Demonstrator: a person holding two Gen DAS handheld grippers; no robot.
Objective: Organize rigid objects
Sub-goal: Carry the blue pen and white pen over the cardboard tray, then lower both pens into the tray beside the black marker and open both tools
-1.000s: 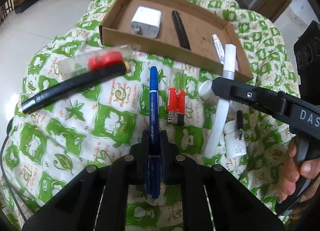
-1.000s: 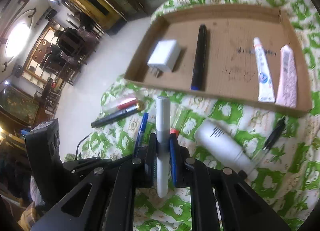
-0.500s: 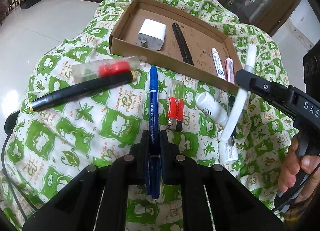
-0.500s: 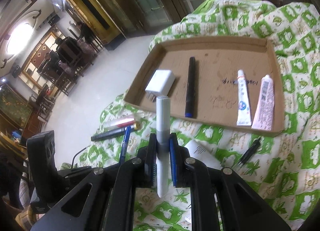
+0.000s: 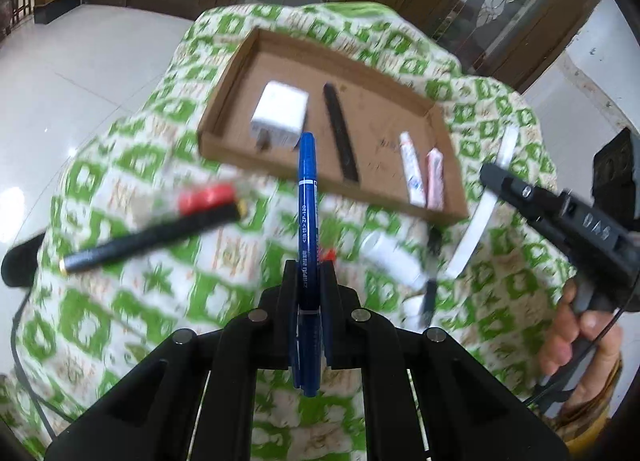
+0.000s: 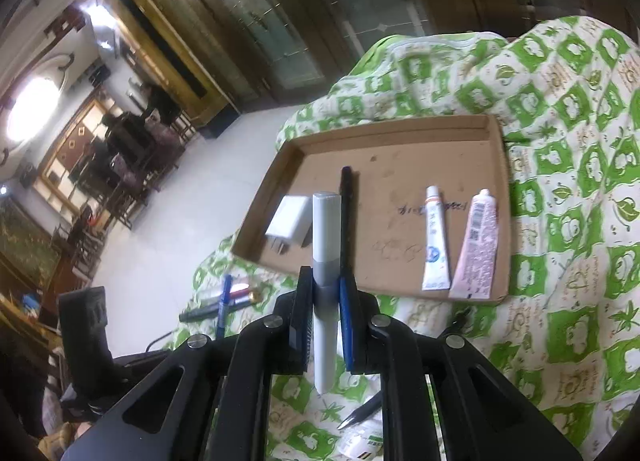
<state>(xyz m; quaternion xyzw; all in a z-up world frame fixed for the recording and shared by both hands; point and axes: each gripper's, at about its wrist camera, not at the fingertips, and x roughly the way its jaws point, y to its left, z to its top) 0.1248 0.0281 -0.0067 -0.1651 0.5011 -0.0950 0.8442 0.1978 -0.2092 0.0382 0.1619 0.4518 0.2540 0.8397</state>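
My left gripper [image 5: 308,273] is shut on a blue pen [image 5: 306,201], held off the cloth with its tip in line with the front wall of the cardboard tray [image 5: 224,117]. My right gripper [image 6: 324,289] is shut on a white and grey marker [image 6: 326,229], raised in front of the tray [image 6: 400,125]. Inside the tray lie a white charger [image 6: 288,221], a black pen [image 6: 346,213] and two tubes [image 6: 434,241] [image 6: 478,245]. In the left wrist view the right gripper [image 5: 496,181] shows at the right with the marker [image 5: 480,217].
On the green-and-white cloth [image 5: 120,165] near the tray lie a long black pen with a gold end [image 5: 152,237], a red-capped item [image 5: 206,197], a white bottle [image 5: 388,257] and a small black pen [image 5: 430,293]. The cloth drops off to a white tiled floor [image 5: 60,81] on the left.
Both grippers have risen with their pens. The blue pen has come up off the cloth toward the tray's front wall. The marker has moved closer to the tray.
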